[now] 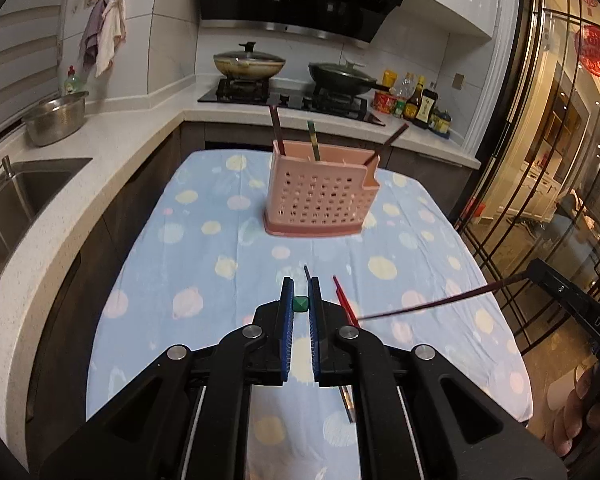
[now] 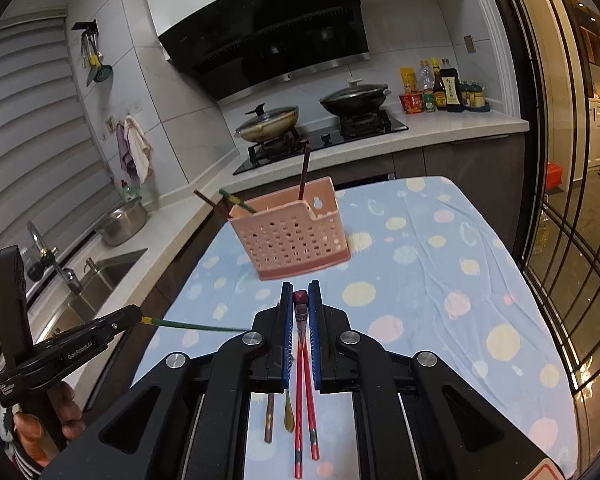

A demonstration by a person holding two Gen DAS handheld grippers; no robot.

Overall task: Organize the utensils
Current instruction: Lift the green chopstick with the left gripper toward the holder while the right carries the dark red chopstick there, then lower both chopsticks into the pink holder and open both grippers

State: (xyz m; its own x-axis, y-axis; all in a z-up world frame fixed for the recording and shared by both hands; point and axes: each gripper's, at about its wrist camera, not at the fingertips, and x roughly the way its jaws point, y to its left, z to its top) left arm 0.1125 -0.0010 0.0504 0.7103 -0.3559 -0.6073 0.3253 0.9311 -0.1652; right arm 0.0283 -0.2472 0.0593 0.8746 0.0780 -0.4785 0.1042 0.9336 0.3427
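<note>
A pink perforated utensil holder (image 1: 320, 196) stands on the blue spotted tablecloth (image 1: 204, 272), also in the right wrist view (image 2: 292, 240). It holds three sticks: a brown one, a green one and a brown one. My left gripper (image 1: 301, 304) is shut on a green chopstick (image 1: 301, 304), seen end-on; from the right wrist view the chopstick (image 2: 196, 325) sticks out of that gripper (image 2: 140, 318). My right gripper (image 2: 300, 300) is shut on a dark red chopstick (image 2: 300, 298), which juts out in the left wrist view (image 1: 440, 302). Red chopsticks (image 2: 306, 400) lie on the cloth below.
A brown stick (image 2: 269, 418) and a gold spoon (image 2: 288, 414) lie beside the red chopsticks. A sink (image 1: 16, 200) and steel bowl (image 1: 54, 118) are on the left counter. Two lidded pans (image 1: 248, 62) sit on the stove, sauce bottles (image 1: 416, 102) to the right. A glass door (image 1: 560, 160) is at right.
</note>
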